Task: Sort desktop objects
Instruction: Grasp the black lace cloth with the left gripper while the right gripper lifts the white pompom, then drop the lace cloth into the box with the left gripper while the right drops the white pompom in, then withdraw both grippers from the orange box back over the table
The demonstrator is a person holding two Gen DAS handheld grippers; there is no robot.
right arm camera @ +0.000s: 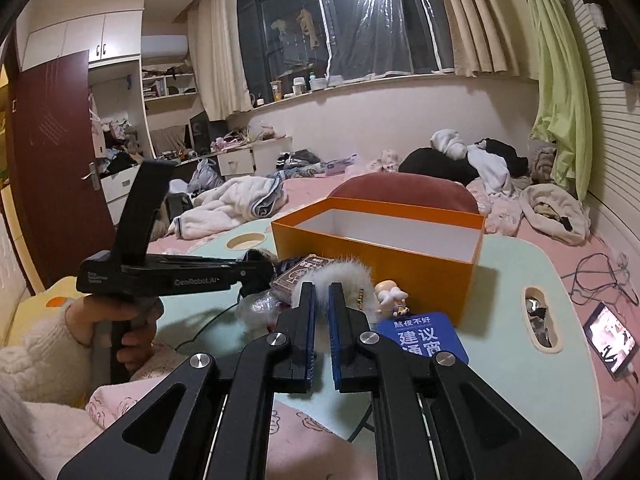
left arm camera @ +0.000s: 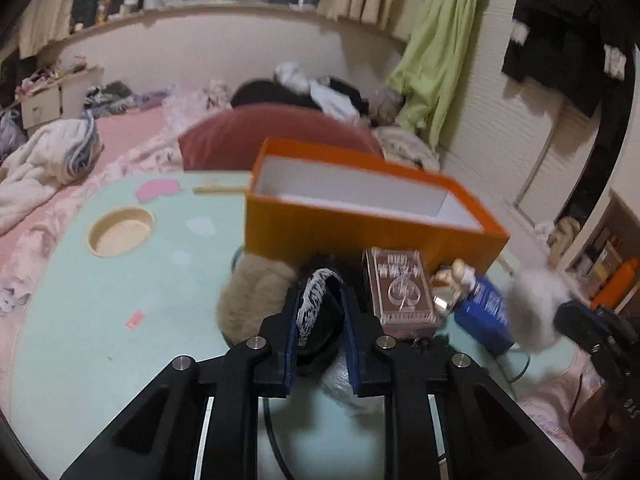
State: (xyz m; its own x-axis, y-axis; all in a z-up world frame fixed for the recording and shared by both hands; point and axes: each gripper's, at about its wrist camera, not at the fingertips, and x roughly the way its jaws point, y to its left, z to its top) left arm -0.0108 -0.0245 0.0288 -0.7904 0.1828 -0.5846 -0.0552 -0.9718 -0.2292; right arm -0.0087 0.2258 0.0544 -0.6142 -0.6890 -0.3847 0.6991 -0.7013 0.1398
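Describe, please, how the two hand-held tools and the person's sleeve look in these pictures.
Both tools are matte black, with angular arms and round silver bolts. The left tool and the right tool each have blue pads on the inner faces of their fingers. Seen from the side, the left one has a pistol-style handle and small white lettering on its body. The hand comes from a fluffy white knitted sleeve.

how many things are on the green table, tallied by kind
Orange box: 1
Fluffy pieces, beige pompom and white fluffy piece: 2
Black lacy item in the left gripper: 1
Card deck: 1
Figurine: 1
Blue card: 1
Clear plastic wrap: 1
Total: 8
The right gripper grips the white fluffy piece.
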